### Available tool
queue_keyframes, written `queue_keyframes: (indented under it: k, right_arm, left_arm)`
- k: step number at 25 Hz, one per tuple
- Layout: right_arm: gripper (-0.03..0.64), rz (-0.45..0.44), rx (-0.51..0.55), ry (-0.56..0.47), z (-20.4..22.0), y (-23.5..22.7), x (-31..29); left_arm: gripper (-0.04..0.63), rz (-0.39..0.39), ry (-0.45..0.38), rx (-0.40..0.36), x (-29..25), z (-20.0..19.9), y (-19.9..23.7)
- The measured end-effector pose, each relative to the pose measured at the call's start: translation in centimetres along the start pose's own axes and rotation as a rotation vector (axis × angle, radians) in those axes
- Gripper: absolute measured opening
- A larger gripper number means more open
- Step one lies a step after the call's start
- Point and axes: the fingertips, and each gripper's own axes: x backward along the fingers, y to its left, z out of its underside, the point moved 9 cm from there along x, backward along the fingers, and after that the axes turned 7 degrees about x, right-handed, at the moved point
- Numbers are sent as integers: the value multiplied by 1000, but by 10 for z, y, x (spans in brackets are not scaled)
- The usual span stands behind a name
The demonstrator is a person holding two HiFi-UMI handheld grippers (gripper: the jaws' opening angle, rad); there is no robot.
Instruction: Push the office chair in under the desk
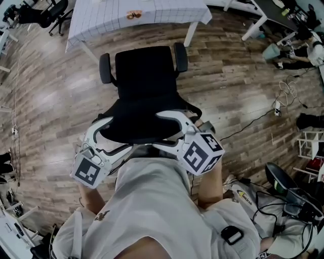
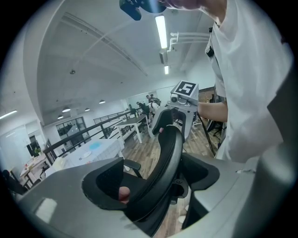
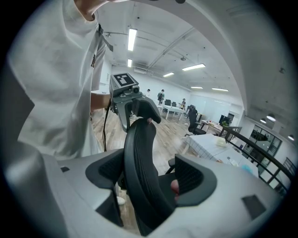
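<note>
A black office chair (image 1: 144, 71) stands on the wood floor, its seat turned toward the desk (image 1: 101, 17) with the white gridded cloth, a gap between them. Its curved backrest (image 1: 136, 121) is nearest me. My left gripper (image 1: 104, 129) straddles the backrest's left end. My right gripper (image 1: 185, 124) straddles the right end. In the left gripper view the backrest rim (image 2: 167, 153) runs between the wide jaws of my left gripper (image 2: 153, 186), with gaps on both sides. The right gripper view shows the same: the rim (image 3: 139, 158) passes through my right gripper (image 3: 149, 179) without being pinched.
Cables (image 1: 263, 119) trail over the floor at the right. Another black chair (image 1: 50, 12) stands at the far left of the desk. White table legs (image 1: 253, 25) stand at the far right, with bags and gear (image 1: 283, 187) at the near right.
</note>
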Motion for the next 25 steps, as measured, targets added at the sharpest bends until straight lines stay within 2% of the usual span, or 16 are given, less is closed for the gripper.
queue_keyframes:
  k: [15,25]
  right_arm:
    - [345,-16,-14,29,6,-15,-4]
    - [345,-35,-14,19,15,-34,1]
  left_arm:
    - [366,42,19,-4,-8,-1,17]
    - [367,24,-8,-9,-22,-8,25]
